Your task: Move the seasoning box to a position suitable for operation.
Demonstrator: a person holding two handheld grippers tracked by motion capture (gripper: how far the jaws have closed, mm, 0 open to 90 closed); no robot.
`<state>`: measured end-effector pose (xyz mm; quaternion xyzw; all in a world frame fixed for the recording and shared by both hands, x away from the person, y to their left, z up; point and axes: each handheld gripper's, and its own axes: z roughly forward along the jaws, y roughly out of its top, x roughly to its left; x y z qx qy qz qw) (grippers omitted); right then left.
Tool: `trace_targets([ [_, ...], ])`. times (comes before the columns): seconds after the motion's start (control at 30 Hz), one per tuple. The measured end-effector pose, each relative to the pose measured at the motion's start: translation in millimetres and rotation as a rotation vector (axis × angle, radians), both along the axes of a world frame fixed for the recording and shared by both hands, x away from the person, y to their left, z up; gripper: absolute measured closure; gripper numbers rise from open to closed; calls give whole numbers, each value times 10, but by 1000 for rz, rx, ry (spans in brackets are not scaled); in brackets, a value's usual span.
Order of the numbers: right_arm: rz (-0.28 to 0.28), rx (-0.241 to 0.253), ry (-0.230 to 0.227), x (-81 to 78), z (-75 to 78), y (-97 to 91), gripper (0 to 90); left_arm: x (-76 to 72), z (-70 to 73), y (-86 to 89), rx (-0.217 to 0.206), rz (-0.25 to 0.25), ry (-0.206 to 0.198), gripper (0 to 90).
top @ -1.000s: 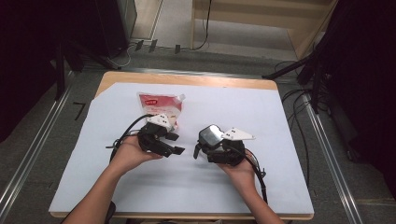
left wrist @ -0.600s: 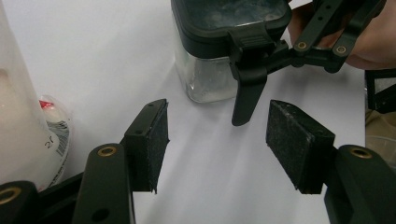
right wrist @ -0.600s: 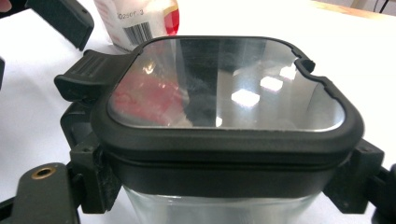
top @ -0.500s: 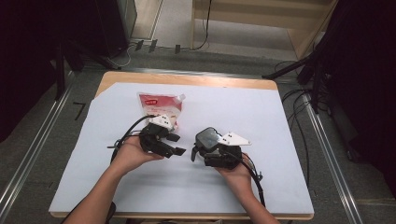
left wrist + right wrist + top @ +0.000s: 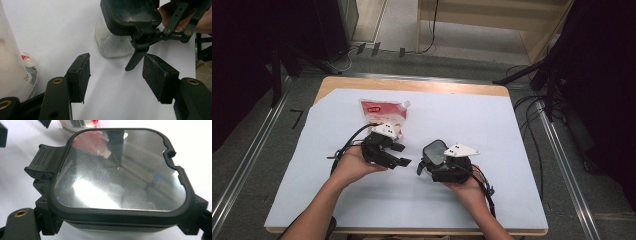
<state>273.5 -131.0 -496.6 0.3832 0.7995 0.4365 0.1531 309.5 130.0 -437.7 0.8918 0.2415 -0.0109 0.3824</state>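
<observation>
Now right gripper [image 5: 428, 161], clamped on lidded container [image 5: 435, 152], shifted lower centre frame; left gripper [image 5: 401, 155] half open, empty, facing latch: lid opening next.

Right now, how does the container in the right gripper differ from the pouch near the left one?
The container is a stiff clear tub with a dark latched lid; the pouch is a soft white bag with red print and a corner spout. The container is clamped in the right gripper, tipped toward the left gripper; the pouch lies loose on the white sheet, with the left gripper open beside it. Both seem to hold something white.
</observation>
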Motion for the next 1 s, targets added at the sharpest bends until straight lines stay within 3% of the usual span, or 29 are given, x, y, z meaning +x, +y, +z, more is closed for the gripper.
trace_targets([
  [0.17, 2, 1, 15, -30, 33, -28, 137, 5, -3, 3, 4, 4, -1, 402],
  [0.4, 12, 51, 76, -88, 73, -150, 133, 11, -10, 19, -10, 4, 2, 406],
  [0.63, 55, 73, 113, -176, 168, -321, 141, 31, -21, 22, -17, -13, 34, 446],
  [0.7, 63, 61, 121, -209, 183, -377, 178, 28, -26, 11, -21, 2, 50, 452],
  [0.73, 80, 67, 131, -238, 186, -413, 218, 49, -27, 6, -33, 21, 78, 457],
  [0.9, 99, 68, 132, -266, 221, -500, 323, 71, -10, 0, -49, 43, 73, 544],
  [1.0, 74, 55, 91, -242, 294, -601, 434, 68, 14, -24, -51, 41, 49, 637],
])
